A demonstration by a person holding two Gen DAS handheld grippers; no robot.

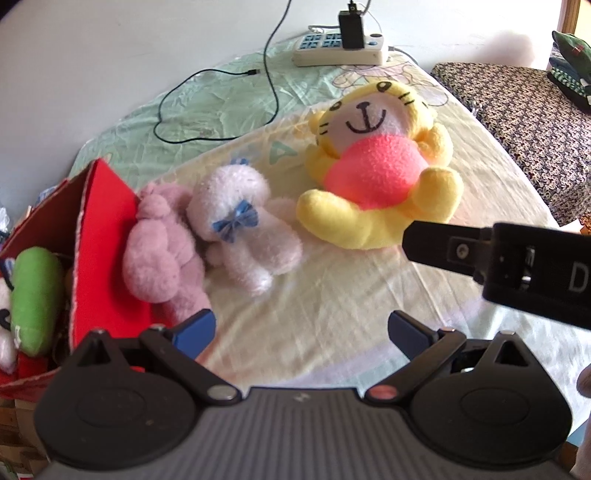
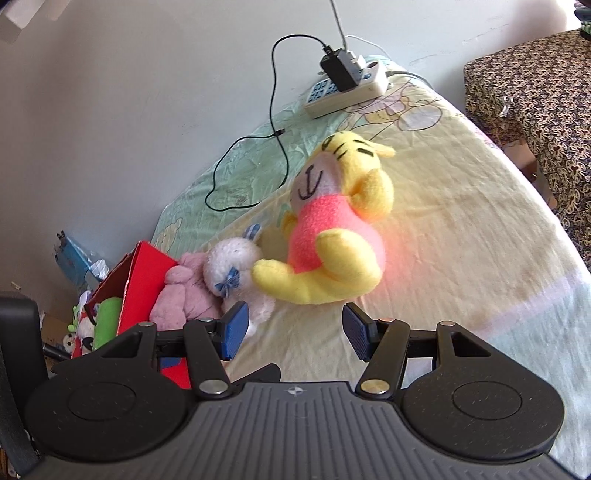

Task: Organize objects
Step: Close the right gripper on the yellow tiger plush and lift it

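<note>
power strip (image 1: 341, 50) w/ black charger (image 1: 351, 29), cable (image 1: 207, 107) on bedsheet (image 1: 332, 295); patterned cloth (image 1: 524, 122) nearby.

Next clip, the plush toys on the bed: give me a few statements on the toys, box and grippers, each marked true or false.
1. Both the left gripper and right gripper are open and empty. True.
2. The yellow tiger plush is inside the red box. False: it lies on the bedsheet.
3. The white bunny plush wears a blue bow. True.
4. The pink plush lies far from the box. False: it rests against the box's flap.
5. A green plush is in the box. True.
</note>
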